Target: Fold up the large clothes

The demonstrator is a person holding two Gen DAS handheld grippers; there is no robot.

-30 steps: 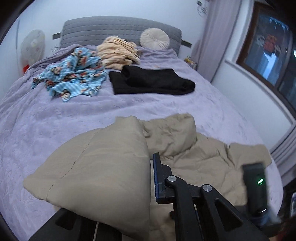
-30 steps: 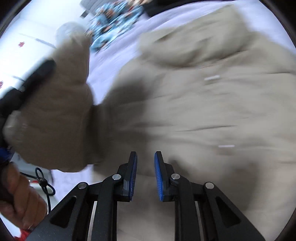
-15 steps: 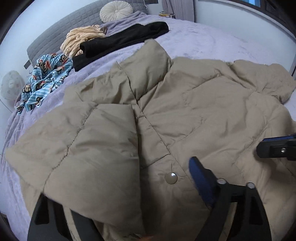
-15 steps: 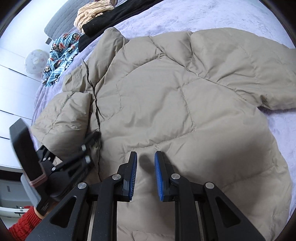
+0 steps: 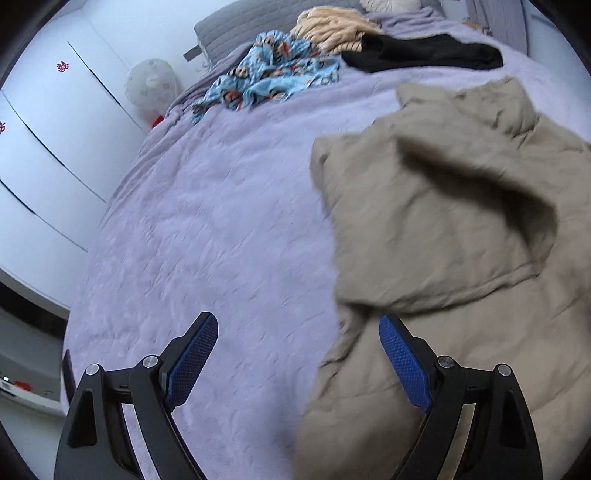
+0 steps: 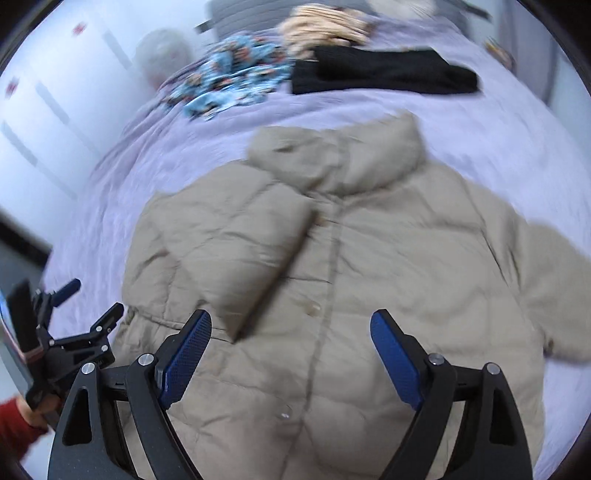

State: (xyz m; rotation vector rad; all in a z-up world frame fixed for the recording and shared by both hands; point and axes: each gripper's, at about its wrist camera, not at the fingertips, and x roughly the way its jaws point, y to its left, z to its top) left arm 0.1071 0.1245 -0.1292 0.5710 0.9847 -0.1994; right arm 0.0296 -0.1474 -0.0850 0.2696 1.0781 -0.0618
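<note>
Big purple bed (image 5: pixel 221 229) filling both views. Tan coat (image 6: pixel 332 277) spread flat mid-frame, one sleeve folded across its front. Black top (image 6: pixel 384 74), blue patterned cloth (image 5: pixel 273 77) and a yellow heap (image 5: pixel 332 27) at upper frame. White doors (image 5: pixel 48 147) upper left. Left gripper (image 5: pixel 298 354) wide open, empty. Right gripper (image 6: pixel 291 350) opening, gripping nothing.

Both wrist views look steeply down along their tools toward the headboard (image 5: pixel 221 22). The left hangs over the bed (image 5: pixel 221 221) beside the beige puffer jacket (image 5: pixel 461 221); the right hangs directly above it. Both share the jacket and far clothes.
</note>
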